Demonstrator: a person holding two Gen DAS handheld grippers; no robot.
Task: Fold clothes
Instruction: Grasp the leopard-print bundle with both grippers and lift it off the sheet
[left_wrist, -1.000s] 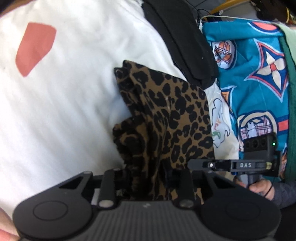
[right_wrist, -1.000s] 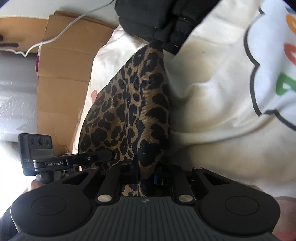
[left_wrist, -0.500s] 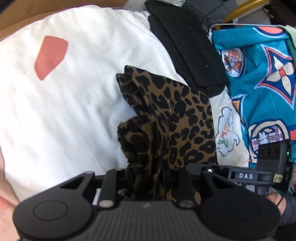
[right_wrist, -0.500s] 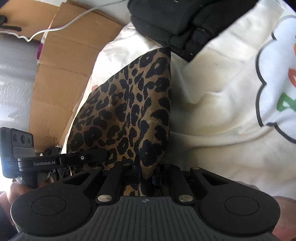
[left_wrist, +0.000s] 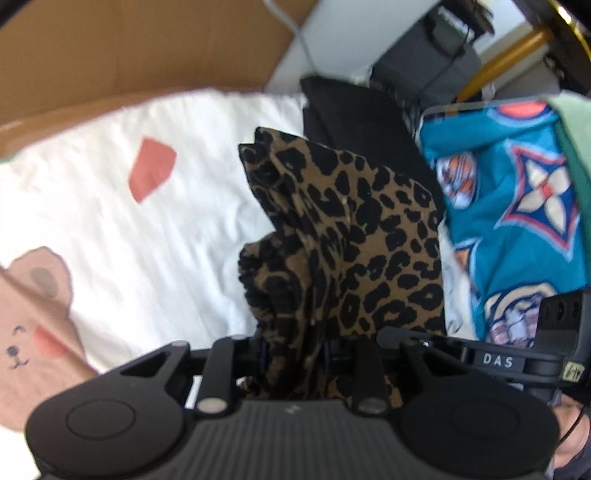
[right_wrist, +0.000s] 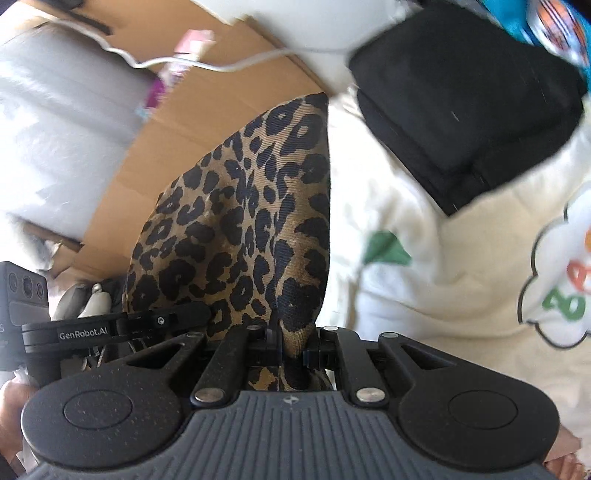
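White cotton covers most of the surface under the work: a spread white garment (left_wrist: 159, 236) printed with a coral patch, and at its lower left edge a pink piece with a bear face (left_wrist: 33, 317). Beyond it brown cardboard (left_wrist: 140, 55) stands along the far side, with a pale wall or floor and a white cable (right_wrist: 207, 62) trailing across. A roll of grey bubble wrap (right_wrist: 59, 122) sits past the cardboard in the right wrist view.

The leopard-print garment (left_wrist: 347, 254) is bunched and held up between the two tools. The left gripper (left_wrist: 295, 350) has its jaws closed on a gathered fold of it; the right gripper (right_wrist: 291, 343) likewise has its jaws pinched tight on another edge, so the cloth rises in a peak from each.

To the right of the leopard cloth lies a folded black garment (right_wrist: 465, 107), resting on a cream sweatshirt (right_wrist: 443, 258) with a flower print. Farther right is a teal patterned fabric (left_wrist: 513, 221). Dark equipment and a yellow metal tube (left_wrist: 517, 48) stand behind. The view is blurred at the edges.
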